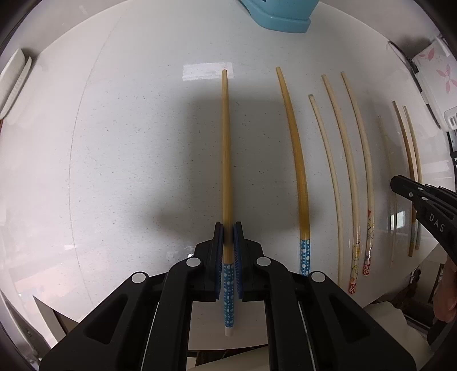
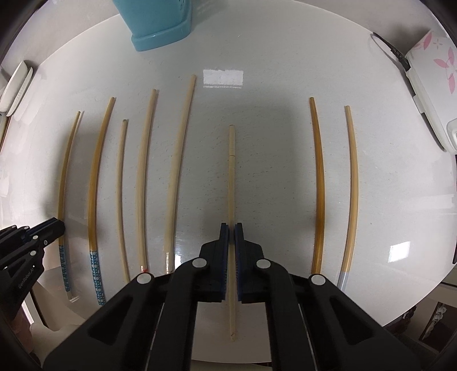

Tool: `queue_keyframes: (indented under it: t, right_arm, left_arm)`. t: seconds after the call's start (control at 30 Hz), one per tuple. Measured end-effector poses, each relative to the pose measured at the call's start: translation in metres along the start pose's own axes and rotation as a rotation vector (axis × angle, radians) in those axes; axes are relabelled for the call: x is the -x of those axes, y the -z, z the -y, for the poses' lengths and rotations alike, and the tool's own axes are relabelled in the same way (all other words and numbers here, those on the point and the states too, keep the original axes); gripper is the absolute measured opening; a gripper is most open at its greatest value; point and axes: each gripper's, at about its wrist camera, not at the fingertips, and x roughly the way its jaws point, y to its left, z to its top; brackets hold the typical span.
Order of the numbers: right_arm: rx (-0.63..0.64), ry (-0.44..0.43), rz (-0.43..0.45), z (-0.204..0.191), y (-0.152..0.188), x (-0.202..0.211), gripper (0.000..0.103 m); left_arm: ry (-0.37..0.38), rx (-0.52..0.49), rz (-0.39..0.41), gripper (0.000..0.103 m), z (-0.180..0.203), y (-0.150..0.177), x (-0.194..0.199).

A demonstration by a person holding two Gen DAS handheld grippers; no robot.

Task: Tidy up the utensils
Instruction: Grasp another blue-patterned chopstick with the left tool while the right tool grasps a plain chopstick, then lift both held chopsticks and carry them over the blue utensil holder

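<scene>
1. Spreading under everything is the white speckled counter, carrying a row of chopsticks lying roughly parallel
2. A blue utensil holder stands at the counter's far edge, well apart from the row
3. The left gripper has its fingers pinching a blue-dotted chopstick just above its patterned end
4. The right gripper has its fingers closed around a plain pale chopstick
5. Beside the left gripper, a second blue-dotted chopstick lies on the counter, near the held one
</scene>
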Motion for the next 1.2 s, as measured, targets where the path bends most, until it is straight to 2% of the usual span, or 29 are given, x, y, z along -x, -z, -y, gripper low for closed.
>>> queue_keyframes:
  t: [0.27, 0.37, 0.67, 0.83, 1.0, 1.2]
  right_arm:
    - [-0.005, 0.002, 0.025, -0.003, -0.001, 0.012, 0.003]
    - [-0.006, -0.005, 0.036, 0.009, 0.000, 0.016, 0.003]
    - [-0.009, -0.013, 0.090, 0.007, 0.002, 0.046, 0.003]
    - [-0.023, -0.066, 0.169, 0.011, 0.006, 0.061, 0.003]
    - [-0.028, -0.092, 0.246, 0.012, 0.006, 0.082, 0.003]
    - [-0.034, -0.112, 0.314, 0.017, -0.009, 0.093, 0.003]
  left_arm:
    - [0.011, 0.002, 0.033, 0.007, -0.007, 0.007, 0.010]
    - [0.016, -0.006, 0.049, 0.007, -0.007, 0.011, 0.017]
    - [0.033, -0.007, 0.100, 0.007, 0.000, 0.006, 0.032]
    - [0.053, -0.007, 0.155, 0.007, -0.004, 0.011, 0.054]
    - [0.057, 0.000, 0.207, 0.007, -0.006, 0.001, 0.069]
    - [0.072, 0.008, 0.265, 0.007, -0.013, -0.010, 0.090]
